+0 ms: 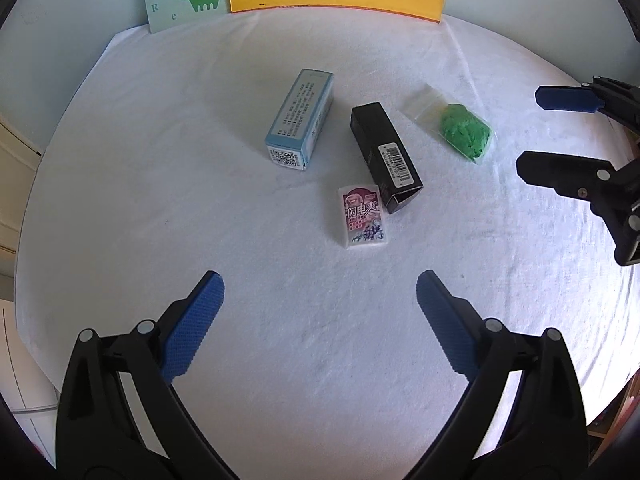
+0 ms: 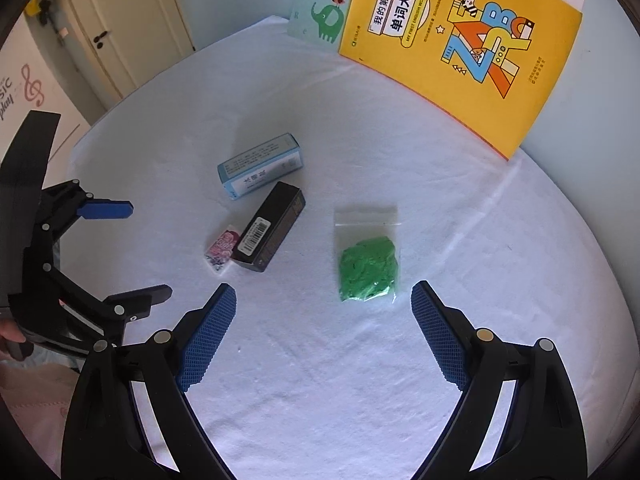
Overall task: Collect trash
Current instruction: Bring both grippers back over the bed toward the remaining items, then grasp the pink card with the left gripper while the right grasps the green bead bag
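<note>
Both grippers hang open over the white-covered tabletop (image 1: 200,220), nothing held. My left gripper (image 1: 320,304) has its jaws wide apart; my right gripper (image 2: 323,308) likewise. Landmark: the black box (image 1: 386,158) mid-tabletop. The small pink packet (image 1: 363,216) touches its near end, nearest my left gripper and just ahead of it. The blue box (image 1: 300,120) lies just beside the black box's left. The clear bag of green stuff (image 2: 368,266) sits apart to the black box's right, just ahead of my right gripper's jaws. Only the right wrist view shows the door (image 2: 120,20) and a hand (image 2: 10,332) on the left gripper's handle, plus the yellow book (image 2: 460,48) cover in full.
</note>
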